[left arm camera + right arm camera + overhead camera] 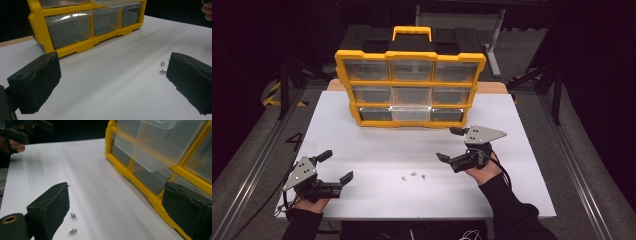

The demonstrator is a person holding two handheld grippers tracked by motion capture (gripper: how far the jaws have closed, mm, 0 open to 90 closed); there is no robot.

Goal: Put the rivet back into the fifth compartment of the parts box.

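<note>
Screws [413, 175], three small silvery ones, lie loose on the white table [377, 145] near its near edge, between the two grippers. Left gripper [335, 166] and right gripper [449, 144] both stand wide apart, empty. Yellow drawer box [410, 88] sits at the far side, one middle drawer [411, 113] pulled out

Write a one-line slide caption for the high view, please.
Two open hand-held grippers flank small metal screws before a yellow plastic drawer organiser on a white table.
</note>
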